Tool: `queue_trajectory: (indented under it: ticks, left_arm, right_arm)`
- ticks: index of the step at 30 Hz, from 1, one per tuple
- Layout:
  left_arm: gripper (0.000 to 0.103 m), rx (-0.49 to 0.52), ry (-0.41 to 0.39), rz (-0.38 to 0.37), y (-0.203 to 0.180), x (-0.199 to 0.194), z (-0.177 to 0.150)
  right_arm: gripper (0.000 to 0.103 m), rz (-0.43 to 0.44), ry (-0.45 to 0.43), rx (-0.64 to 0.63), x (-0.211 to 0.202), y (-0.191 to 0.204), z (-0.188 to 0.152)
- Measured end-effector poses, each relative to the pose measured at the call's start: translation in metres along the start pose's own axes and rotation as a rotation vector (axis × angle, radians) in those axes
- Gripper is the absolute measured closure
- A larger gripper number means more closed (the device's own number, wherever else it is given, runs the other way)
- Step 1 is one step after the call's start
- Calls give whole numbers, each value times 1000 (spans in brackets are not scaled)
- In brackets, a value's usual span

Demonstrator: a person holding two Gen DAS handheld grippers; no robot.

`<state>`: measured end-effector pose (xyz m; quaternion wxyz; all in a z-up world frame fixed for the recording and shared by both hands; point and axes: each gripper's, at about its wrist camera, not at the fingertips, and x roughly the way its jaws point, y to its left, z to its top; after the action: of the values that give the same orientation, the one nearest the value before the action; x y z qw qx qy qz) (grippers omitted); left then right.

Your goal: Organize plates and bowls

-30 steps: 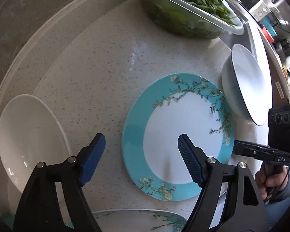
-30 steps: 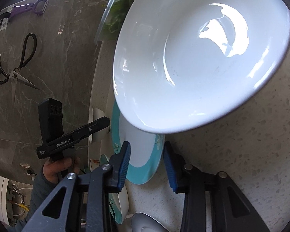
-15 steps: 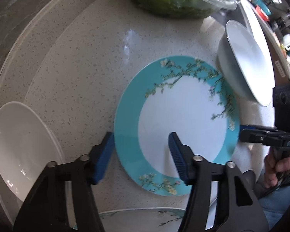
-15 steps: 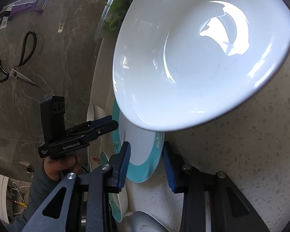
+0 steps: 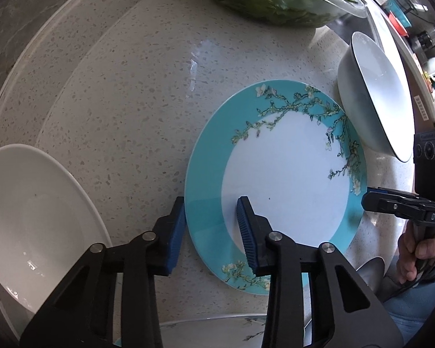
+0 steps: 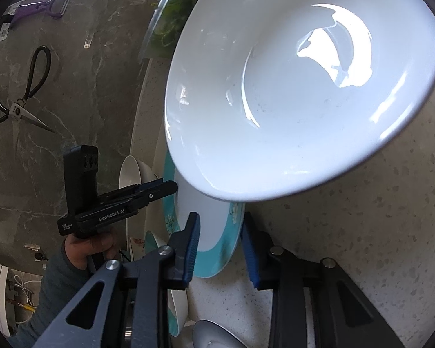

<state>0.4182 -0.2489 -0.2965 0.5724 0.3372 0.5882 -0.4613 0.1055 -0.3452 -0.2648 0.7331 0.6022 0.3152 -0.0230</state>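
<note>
Even daylight cast from about one o'clock, window glare mirrored in the white bowl (image 6: pixel 304 92), soft sheen on the countertop (image 5: pixel 194 63), straight edges bowed by fisheye, corners blackened, focus held sharp throughout

My left wrist camera looks straight down, close over the turquoise plate (image 5: pixel 275 179) on the counter (image 5: pixel 124 92). My right one faces low across the counter, toward ten o'clock. Both share that plate (image 6: pixel 211 240) and the white bowl (image 5: pixel 374 98) (image 6: pixel 298 92).

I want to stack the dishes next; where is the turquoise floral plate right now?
The turquoise floral plate lies flat on the speckled counter, centre-right in the left wrist view, between two white bowls.
</note>
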Motion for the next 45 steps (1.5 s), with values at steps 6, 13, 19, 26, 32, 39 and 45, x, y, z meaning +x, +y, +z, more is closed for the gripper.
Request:
queue_trajectory:
  ticks: [6, 13, 19, 26, 32, 39, 45]
  left_arm:
    - [72, 3, -2, -4, 2, -2, 0]
    - [74, 0, -10, -8, 3, -6, -6]
    - [80, -2, -25, -2, 1, -9, -12]
    - [81, -10, -32, -9, -2, -10, -23]
    - [82, -17, -40, -14, -3, -12, -30]
    - [82, -45, -62, -22, -7, -23, -44]
    - [82, -58, -83, -20, -12, -33, -59]
  right_arm:
    - [94, 45, 8, 129, 1, -21, 2]
    - [95, 40, 1, 107, 3, -18, -1]
    - [95, 40, -4, 99, 4, -14, -9]
    - [94, 33, -3, 101, 2, -10, -7]
    - [94, 31, -1, 106, 2, -8, -6]
    - [93, 38, 2, 84, -1, -4, -1]
    - [93, 37, 7, 60, -1, -1, 0]
